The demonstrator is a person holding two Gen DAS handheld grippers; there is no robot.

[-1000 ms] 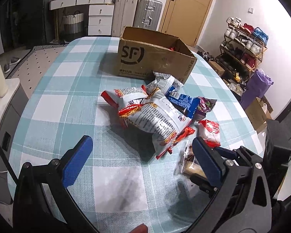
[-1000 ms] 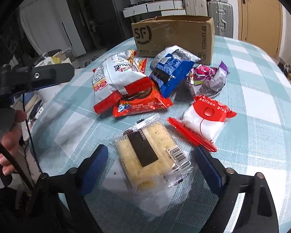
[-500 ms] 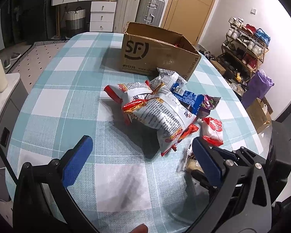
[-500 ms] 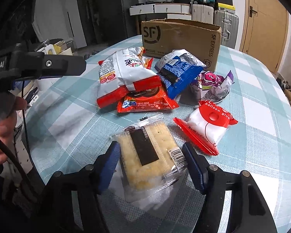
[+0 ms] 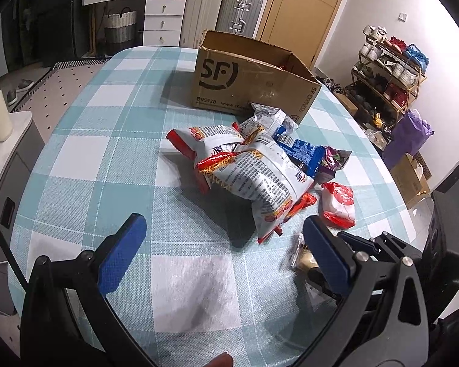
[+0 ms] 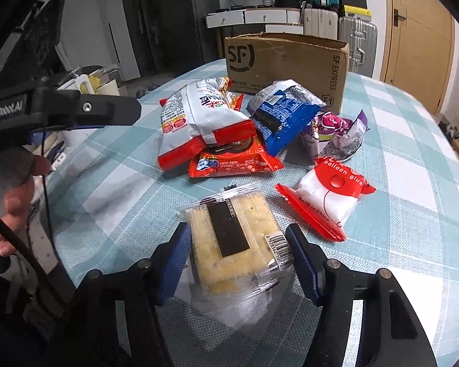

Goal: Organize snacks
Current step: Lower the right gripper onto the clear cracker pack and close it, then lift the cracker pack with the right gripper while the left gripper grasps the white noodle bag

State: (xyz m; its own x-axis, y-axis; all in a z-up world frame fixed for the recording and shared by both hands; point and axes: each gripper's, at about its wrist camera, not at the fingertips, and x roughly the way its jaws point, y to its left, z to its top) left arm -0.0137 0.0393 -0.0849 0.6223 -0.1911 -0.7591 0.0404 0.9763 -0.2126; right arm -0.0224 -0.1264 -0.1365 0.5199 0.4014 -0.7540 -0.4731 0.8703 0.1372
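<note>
Cracker packet (image 6: pixel 229 241): a clear-wrapped slab of crackers with a dark label, lying flat on the near part of the checked table (image 6: pixel 413 202), a little apart from the heap of other snacks.
Right gripper (image 6: pixel 238 260): its blue pads sit against both long sides of the packet; the jaws have just been closing, with the packet between them, and the wrapper looks pinched at the barcode end.
Left gripper (image 5: pixel 223 250): jaws spread wide over bare cloth, nothing between them; the person's hand (image 6: pixel 15 202) holds its handle off to the side.
Step in hand: I'd call this the grasp of the first loose snack, just taken, not yet lifted.
Next move: probably a straight lift, then a carry over the heap to the cardboard box (image 6: pixel 286 61) at the far side; the packet is light and brittle, so a gentle squeeze should do.
Heap in the way: a white and red bag (image 6: pixel 195 122), a flat red pack (image 6: pixel 232 160), a blue pack (image 6: pixel 283 119) and a purple wrapper (image 6: pixel 336 131) lie between packet and box, some overlapping.
Beside the packet: a red and white pouch (image 6: pixel 327 198) is near the right pad, not touching it.
Edges and room: the table's near edge is close under the gripper; open cloth to the left gives room to swing.
Box: open-topped, standing upright, well apart from the packet.
</note>
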